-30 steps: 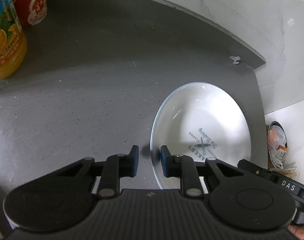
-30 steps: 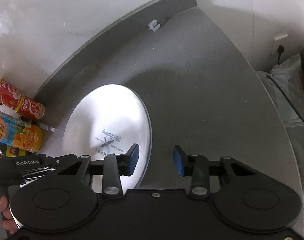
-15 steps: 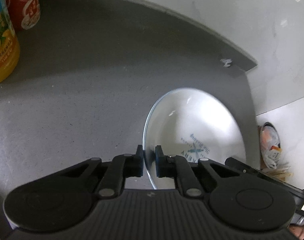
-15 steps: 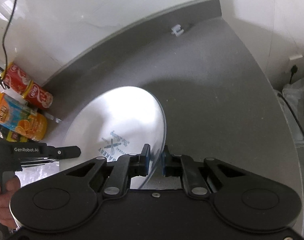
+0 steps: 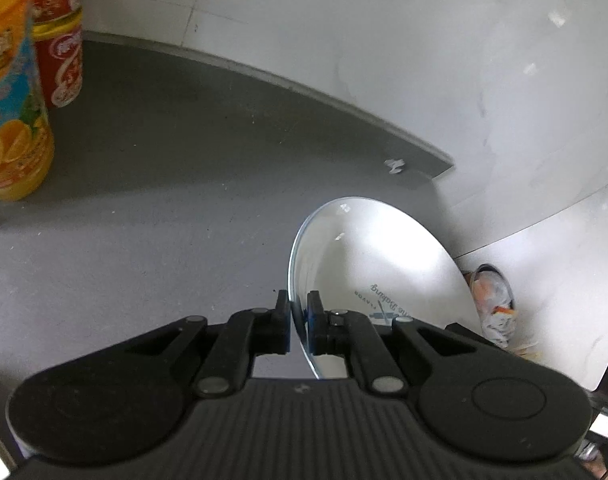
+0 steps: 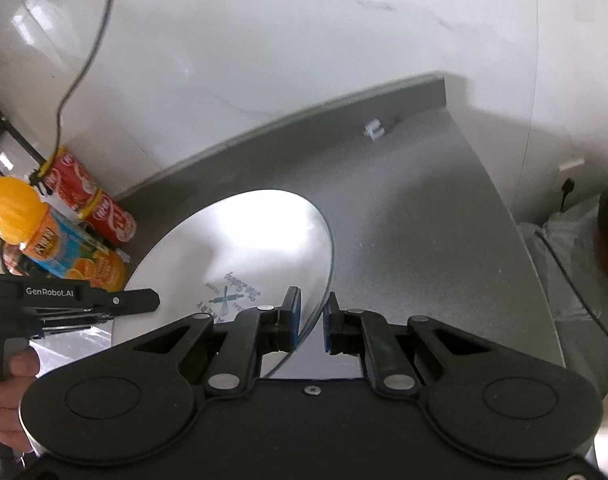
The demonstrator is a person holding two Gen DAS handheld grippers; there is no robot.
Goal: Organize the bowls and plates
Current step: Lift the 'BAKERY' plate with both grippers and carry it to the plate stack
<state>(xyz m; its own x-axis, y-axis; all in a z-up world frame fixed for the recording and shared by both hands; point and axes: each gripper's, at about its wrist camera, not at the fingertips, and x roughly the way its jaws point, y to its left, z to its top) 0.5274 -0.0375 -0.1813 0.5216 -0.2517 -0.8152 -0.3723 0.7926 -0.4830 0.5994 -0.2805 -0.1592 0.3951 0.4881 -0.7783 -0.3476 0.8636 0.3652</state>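
A white plate [image 5: 384, 260] with a blue bakery logo hangs tilted above the grey counter [image 5: 163, 200]. My left gripper [image 5: 297, 304] is shut on its left rim, the thin edge pinched between the blue pads. In the right wrist view the same plate [image 6: 243, 248] has its right rim clamped by my right gripper [image 6: 311, 304], also shut. The left gripper's body [image 6: 83, 300] and the hand [image 6: 3, 380] holding it show past the plate's far side. No bowl is in view.
An orange juice bottle [image 5: 11, 140] and a red can [image 5: 59, 60] stand at the counter's left end, by the white wall [image 5: 344, 40]. A small white clip [image 6: 374, 130] lies near the back corner. A dark cable [image 6: 95, 40] hangs down the wall. A plastic bag [image 6: 564, 240] sits right.
Both grippers went from open beside the plate's rims to shut on them. The plate has since come up off the counter and tilted, and both views have risen.
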